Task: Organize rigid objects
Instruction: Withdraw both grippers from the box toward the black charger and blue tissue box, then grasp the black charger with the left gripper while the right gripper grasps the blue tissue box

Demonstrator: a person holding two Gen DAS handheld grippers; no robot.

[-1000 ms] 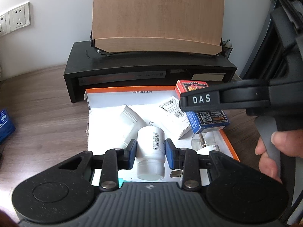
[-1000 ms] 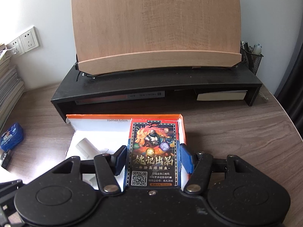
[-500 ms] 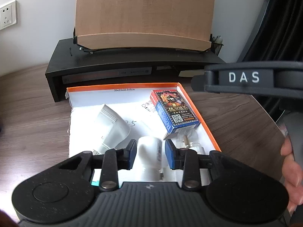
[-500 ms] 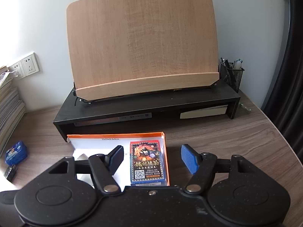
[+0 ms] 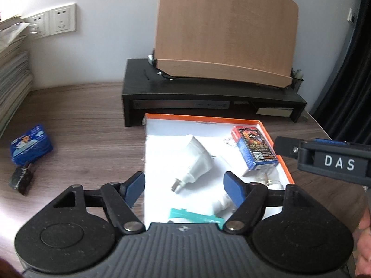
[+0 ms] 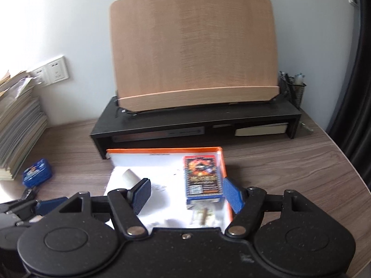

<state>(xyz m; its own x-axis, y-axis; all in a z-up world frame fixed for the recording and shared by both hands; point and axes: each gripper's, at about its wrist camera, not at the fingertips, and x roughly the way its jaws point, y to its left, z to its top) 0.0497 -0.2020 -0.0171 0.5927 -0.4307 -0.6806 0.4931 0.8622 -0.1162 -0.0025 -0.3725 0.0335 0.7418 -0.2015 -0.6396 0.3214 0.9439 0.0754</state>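
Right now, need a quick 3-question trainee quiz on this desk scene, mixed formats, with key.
1. True or false: the card box lies inside the orange-rimmed tray.
2. The left gripper has its jaws: A) shut on the white bottle, B) open with nothing pressed between them, C) shut on the card box.
3. Fill in: the blue tin lies on the ____, outside the tray.

Key:
1. True. It lies flat along the tray's right wall.
2. B. Its jaws have just been opening; the white bottle lies in the tray below them. The right gripper is open too.
3. desk.
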